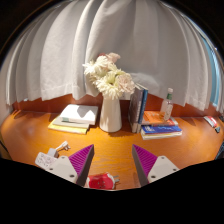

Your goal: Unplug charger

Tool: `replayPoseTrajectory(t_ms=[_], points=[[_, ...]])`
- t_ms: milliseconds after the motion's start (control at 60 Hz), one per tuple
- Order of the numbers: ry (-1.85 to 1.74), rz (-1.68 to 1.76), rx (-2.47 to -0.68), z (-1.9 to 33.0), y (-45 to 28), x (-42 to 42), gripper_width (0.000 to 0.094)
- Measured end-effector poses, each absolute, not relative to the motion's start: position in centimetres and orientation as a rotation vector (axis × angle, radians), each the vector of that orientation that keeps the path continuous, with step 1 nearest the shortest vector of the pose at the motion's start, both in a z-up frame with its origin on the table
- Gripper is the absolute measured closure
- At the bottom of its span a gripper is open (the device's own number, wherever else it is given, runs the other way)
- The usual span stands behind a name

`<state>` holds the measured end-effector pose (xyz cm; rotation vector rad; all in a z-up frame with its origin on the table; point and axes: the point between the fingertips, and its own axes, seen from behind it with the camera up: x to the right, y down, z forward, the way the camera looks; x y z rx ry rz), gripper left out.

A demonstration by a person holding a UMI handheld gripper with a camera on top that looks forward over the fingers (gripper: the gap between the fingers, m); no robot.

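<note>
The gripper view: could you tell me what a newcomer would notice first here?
A white vase of pale flowers stands mid-table before a white curtain, well beyond the open gripper. An open book lies to its left, and stacked books to its right.

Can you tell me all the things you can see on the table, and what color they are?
Vase: one, white, middle of the table, beyond the fingers.
Flowers: one bunch, white, in the vase.
Open book: one, white pages, left of the vase.
Upright books: a few, dark, just right of the vase.
Flat books: a small stack, orange and blue, further right.
Bottle: one, pale, behind the flat books.
Table: one, orange-brown wood.
Curtain: white, behind the table.
Red thing: one, between the fingers; I cannot tell what it is.
Fingers: two, purple pads, open.
</note>
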<state>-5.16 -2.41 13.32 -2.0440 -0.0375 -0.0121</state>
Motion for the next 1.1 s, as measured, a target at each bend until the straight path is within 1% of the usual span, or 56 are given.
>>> replayPoseTrajectory(t_ms=[233,333,450,567,750,1100], points=[[-0.035,-0.016,-1.954,22.9,-6.3,-7.5,0.0187],[-0.023,-0.047,-1.945,25.4,-9.3,-7.1,0.0187],[0.012,-0.085,-1.933,27.3,-13.1,-5.9,0.0189],[0.047,-0.100,-1.924,27.7,-16.0,-5.0,0.0190],[0.032,-0.127,-1.960,26.5,-19.4,-5.7,0.0191],[0.086,-0.091,-1.961,26.4,-21.1,-7.1,0.0190]])
